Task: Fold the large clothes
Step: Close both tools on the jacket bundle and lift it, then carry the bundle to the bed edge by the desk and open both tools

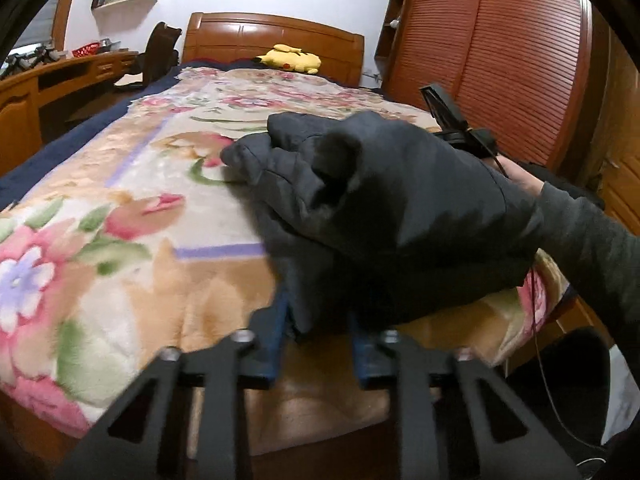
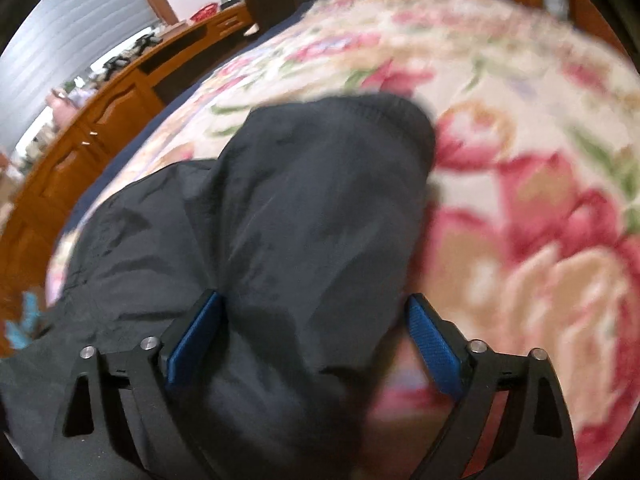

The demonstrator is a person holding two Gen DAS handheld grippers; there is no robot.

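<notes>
A black padded jacket (image 1: 400, 200) lies bunched on the near right part of a floral blanket (image 1: 120, 240) that covers a bed. My left gripper (image 1: 320, 332) is at the jacket's near edge, and its blue pads pinch a fold of the black fabric. In the right wrist view a sleeve-like length of the jacket (image 2: 320, 180) runs away between the wide-apart pads of my right gripper (image 2: 314, 332). The left pad (image 2: 196, 332) touches the cloth; the right pad (image 2: 434, 344) stands off it over the blanket (image 2: 520, 120). That view is blurred.
A grey sleeve (image 1: 592, 240) reaches in from the right behind the jacket. A yellow plush toy (image 1: 290, 58) rests by the wooden headboard (image 1: 272, 36). A wooden desk (image 1: 60, 76) lines the left side; a slatted wardrobe (image 1: 500, 60) stands on the right.
</notes>
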